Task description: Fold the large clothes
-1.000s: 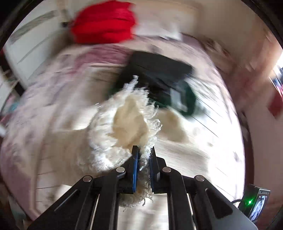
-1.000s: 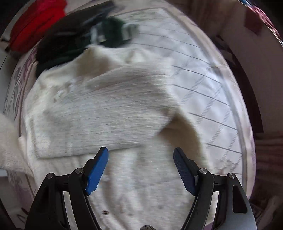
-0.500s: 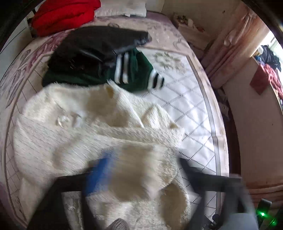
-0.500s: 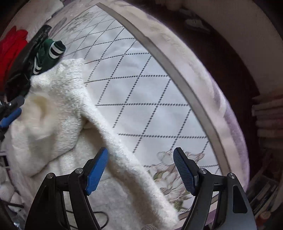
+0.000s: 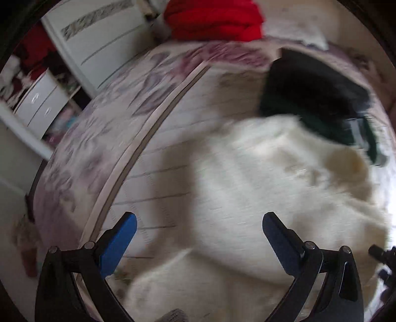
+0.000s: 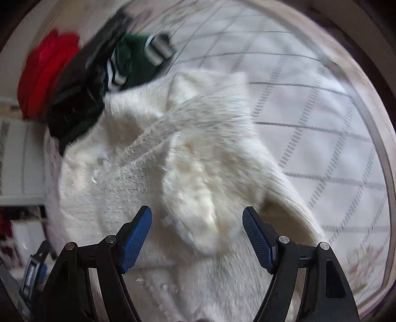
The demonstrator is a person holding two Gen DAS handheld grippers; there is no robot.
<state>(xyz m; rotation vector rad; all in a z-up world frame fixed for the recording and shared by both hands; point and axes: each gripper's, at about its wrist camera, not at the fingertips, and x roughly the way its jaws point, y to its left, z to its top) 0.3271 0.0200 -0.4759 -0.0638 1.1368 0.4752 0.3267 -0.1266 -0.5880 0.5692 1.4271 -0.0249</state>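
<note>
A large cream fuzzy sweater [image 6: 188, 158] lies spread on the quilted bed, one sleeve folded across its body. In the left wrist view it [image 5: 272, 188] fills the right half, blurred by motion. My left gripper [image 5: 198, 237] is open and empty above the sweater's left edge. My right gripper [image 6: 198, 232] is open and empty above the folded sleeve end.
A black and green striped garment [image 6: 104, 81] lies beyond the sweater, also in the left wrist view [image 5: 316, 99]. A red bundle [image 5: 212, 19] sits at the bed's head. The white diamond-quilted bedspread [image 6: 309, 111] extends right. White drawers [image 5: 39, 106] stand left of the bed.
My left gripper let go of the sweater sleeve and opened, then swung left toward the bed's side. My right gripper stayed open and swung back over the sweater.
</note>
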